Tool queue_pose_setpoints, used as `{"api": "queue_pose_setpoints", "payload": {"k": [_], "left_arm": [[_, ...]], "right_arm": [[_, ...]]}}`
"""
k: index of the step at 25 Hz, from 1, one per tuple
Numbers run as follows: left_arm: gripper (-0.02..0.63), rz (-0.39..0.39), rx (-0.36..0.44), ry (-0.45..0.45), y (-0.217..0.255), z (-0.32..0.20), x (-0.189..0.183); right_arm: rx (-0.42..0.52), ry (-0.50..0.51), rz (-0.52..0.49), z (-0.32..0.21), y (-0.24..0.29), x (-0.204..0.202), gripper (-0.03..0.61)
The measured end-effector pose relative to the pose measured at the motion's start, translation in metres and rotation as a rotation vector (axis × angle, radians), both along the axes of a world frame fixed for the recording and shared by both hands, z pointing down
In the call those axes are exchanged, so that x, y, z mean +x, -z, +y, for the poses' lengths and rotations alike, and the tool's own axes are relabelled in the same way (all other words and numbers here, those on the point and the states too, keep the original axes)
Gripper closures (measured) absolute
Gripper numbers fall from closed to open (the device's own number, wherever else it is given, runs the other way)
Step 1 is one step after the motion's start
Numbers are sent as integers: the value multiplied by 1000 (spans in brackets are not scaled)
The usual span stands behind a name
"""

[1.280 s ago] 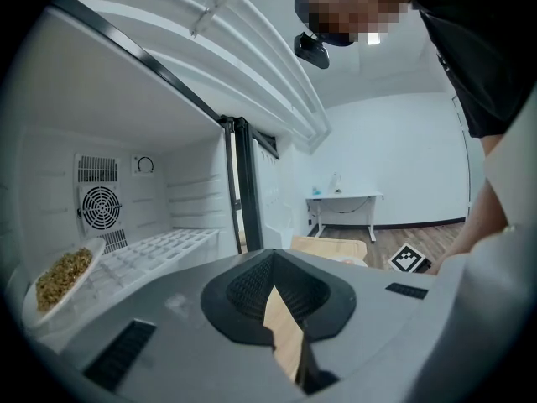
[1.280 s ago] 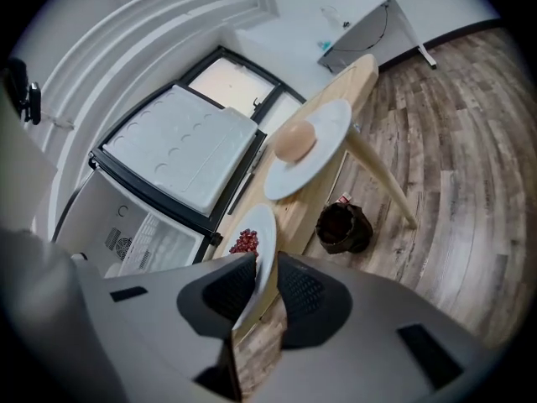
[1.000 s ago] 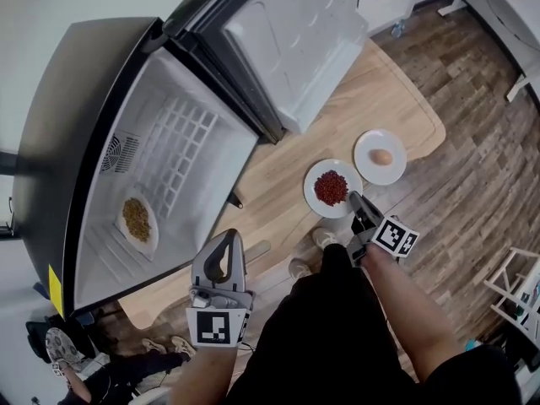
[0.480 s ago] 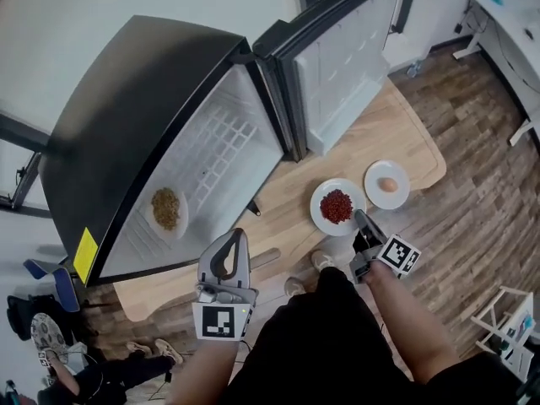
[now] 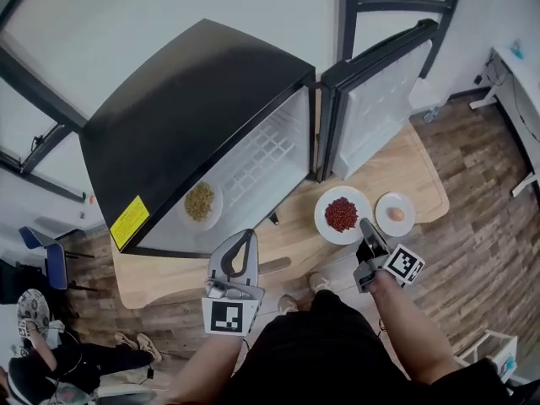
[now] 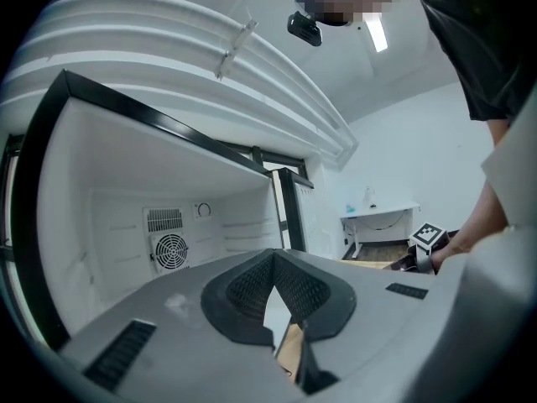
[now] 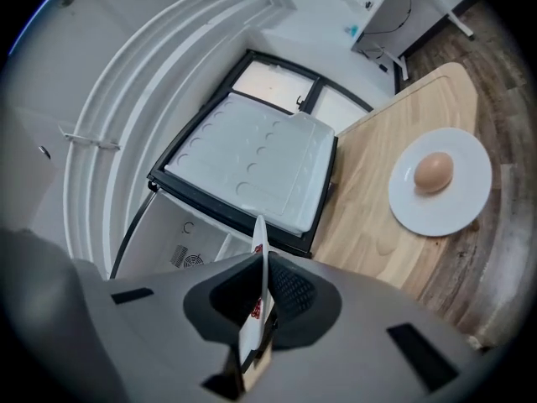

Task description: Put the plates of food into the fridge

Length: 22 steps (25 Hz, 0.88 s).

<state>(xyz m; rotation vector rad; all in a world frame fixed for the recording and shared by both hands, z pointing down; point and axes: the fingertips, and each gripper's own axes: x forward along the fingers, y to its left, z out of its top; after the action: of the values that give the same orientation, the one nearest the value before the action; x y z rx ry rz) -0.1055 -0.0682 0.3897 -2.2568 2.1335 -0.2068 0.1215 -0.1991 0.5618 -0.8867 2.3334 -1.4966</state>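
Note:
A white plate of red food (image 5: 342, 214) lies on the wooden board (image 5: 295, 226) in front of the open fridge (image 5: 253, 163). My right gripper (image 5: 364, 225) is shut on that plate's near rim; in the right gripper view the rim (image 7: 259, 250) stands edge-on between the pads. Beside it to the right is a plate with an egg (image 5: 395, 214), also visible in the right gripper view (image 7: 460, 204). A plate of yellowish food (image 5: 200, 202) lies inside the fridge. My left gripper (image 5: 245, 236) hovers before the fridge opening, shut and holding nothing.
The fridge door (image 5: 375, 99) stands open at the back right, above the board. The fridge's back wall carries a fan grille (image 6: 169, 248). A white desk (image 5: 519, 74) stands at the far right. A person's shoes (image 5: 38, 319) and a blue chair (image 5: 42, 247) are at the left.
The head view has pulled back and turned, so the fridge now shows more from above. The right gripper stays on the red plate's rim. The left gripper holds its place.

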Motion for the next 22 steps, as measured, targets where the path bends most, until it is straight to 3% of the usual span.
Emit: {"api": "queue_pose_setpoints", "payload": {"k": [6, 11, 22], "left_arm": [[609, 4, 39, 60, 17, 10, -15], [609, -4, 73, 111, 30, 14, -29], [609, -27, 110, 156, 44, 15, -39]], "right_arm": [[-44, 15, 57, -4, 13, -18, 546], [61, 120, -8, -13, 45, -58, 546], [154, 255, -42, -27, 90, -131, 546]]}}
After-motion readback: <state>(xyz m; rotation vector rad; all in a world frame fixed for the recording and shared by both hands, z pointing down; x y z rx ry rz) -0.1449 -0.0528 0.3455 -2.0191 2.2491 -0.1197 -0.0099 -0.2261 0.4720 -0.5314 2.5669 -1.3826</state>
